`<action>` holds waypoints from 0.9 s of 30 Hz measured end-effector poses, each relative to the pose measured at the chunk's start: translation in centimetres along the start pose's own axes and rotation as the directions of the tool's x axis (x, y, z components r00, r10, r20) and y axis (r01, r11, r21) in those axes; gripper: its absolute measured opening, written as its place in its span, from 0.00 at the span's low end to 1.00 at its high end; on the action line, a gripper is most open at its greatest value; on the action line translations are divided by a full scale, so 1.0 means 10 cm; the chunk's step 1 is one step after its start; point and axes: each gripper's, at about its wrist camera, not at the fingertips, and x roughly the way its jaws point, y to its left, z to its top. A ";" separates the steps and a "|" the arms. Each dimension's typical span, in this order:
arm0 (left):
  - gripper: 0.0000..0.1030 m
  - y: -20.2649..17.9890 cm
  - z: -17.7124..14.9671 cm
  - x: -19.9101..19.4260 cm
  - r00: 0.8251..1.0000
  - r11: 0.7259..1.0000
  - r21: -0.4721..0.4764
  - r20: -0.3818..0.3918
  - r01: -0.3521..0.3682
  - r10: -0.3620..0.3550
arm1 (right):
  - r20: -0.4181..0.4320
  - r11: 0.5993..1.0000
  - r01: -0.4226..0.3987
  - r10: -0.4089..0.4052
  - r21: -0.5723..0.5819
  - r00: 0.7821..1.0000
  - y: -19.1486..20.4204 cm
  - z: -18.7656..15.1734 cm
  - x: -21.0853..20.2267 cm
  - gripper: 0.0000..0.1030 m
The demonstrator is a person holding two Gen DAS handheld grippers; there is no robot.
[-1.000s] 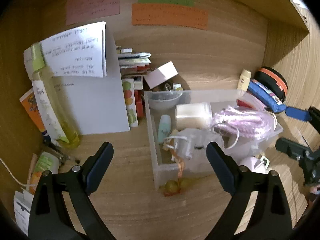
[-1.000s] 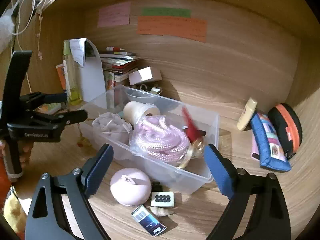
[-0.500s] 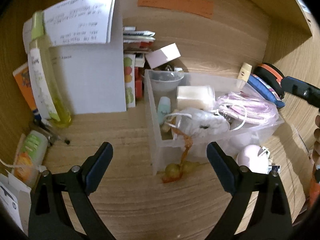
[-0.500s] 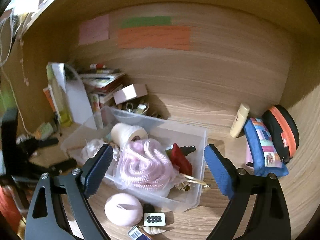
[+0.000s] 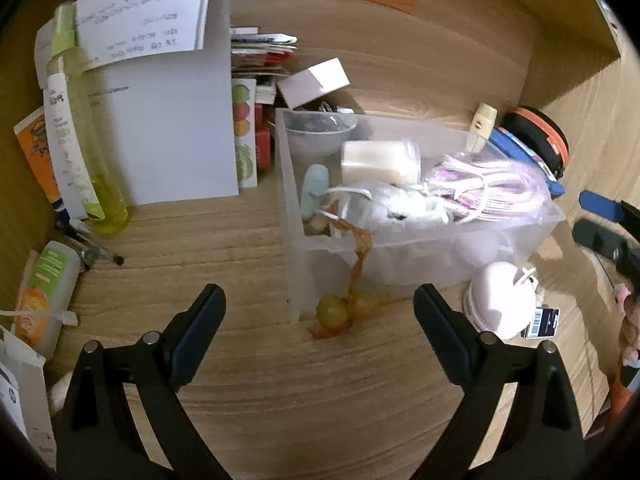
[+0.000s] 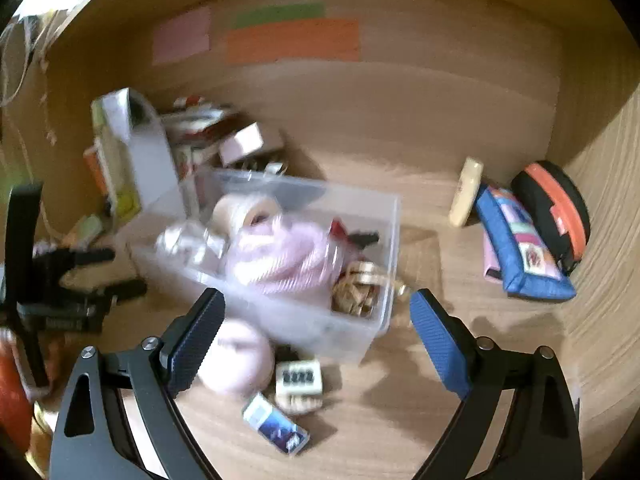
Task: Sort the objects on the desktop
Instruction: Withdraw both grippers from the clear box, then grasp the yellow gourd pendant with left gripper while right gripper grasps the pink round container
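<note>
Two grippers over a cluttered wooden desk (image 5: 224, 256), both with jaws spread wide and nothing between the pads. Left gripper (image 5: 320, 308) angled down at the near corner of the clear plastic bin (image 5: 296, 264), with the orange net of yellow-green balls (image 5: 334, 312) lying on the desk just ahead, its tail draped over the bin's rim, likely caught there or only half put away. Right gripper (image 6: 316, 312) facing the bin's other long side (this view is smeared, so small items are hard to tell for sure), with a pink round case (image 6: 236, 360), a small white block with dark dots (image 6: 299, 377) and a little blue-and-white packet (image 6: 276, 426) loose on the desk beside the bin wall. Inside the bin already: a coil of pink cord (image 5: 484, 188), a white pouch (image 5: 396, 208), a roll of tape (image 5: 380, 160). Against the back corner, well apart from the bin: a blue pencil case (image 6: 520, 256), a black-and-orange case (image 6: 554, 208) and a cream tube (image 6: 466, 192) leaning on the wall. Judged partway through the sort, with the loose items by the bin not yet in, and the wide jaws suited to reaching for the next one
</note>
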 end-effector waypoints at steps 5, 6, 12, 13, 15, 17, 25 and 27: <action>0.93 -0.08 -0.03 0.06 1.000 1.000 0.029 -0.025 -0.012 0.013 | -0.023 0.999 -0.010 0.009 -0.042 1.000 0.04 -0.21 -0.05 0.90; 0.93 -0.09 -0.04 0.06 0.999 0.999 0.034 -0.028 -0.015 0.016 | -0.030 0.999 -0.005 0.004 -0.043 1.000 0.04 -0.24 -0.06 0.90; 0.93 -0.08 -0.03 0.05 0.999 1.000 0.020 -0.031 -0.023 0.024 | -0.051 0.999 -0.018 0.016 -0.044 0.999 0.04 -0.36 -0.05 0.90; 0.88 -0.07 -0.03 0.05 0.999 1.000 0.016 -0.029 -0.021 0.021 | -0.060 0.999 -0.020 0.017 -0.043 0.998 0.03 -0.38 -0.03 0.90; 0.74 -0.06 -0.02 0.07 0.999 1.000 0.012 -0.037 -0.023 0.023 | -0.079 0.999 -0.023 0.020 -0.039 0.997 0.02 -0.41 0.02 0.90; 0.63 -0.06 -0.03 0.12 0.998 1.000 0.004 -0.069 -0.009 0.009 | -0.094 0.999 -0.031 0.027 -0.032 0.995 0.01 -0.44 0.05 0.90; 0.44 -0.04 -0.04 0.21 0.994 1.000 -0.015 -0.111 0.010 -0.012 | -0.136 0.993 -0.122 0.122 0.007 0.983 -0.02 -0.51 0.09 0.90; 0.42 -0.03 -0.05 0.20 0.994 1.000 -0.020 -0.108 0.008 -0.010 | -0.127 0.990 -0.140 0.137 -0.015 0.982 0.05 -0.51 0.07 0.90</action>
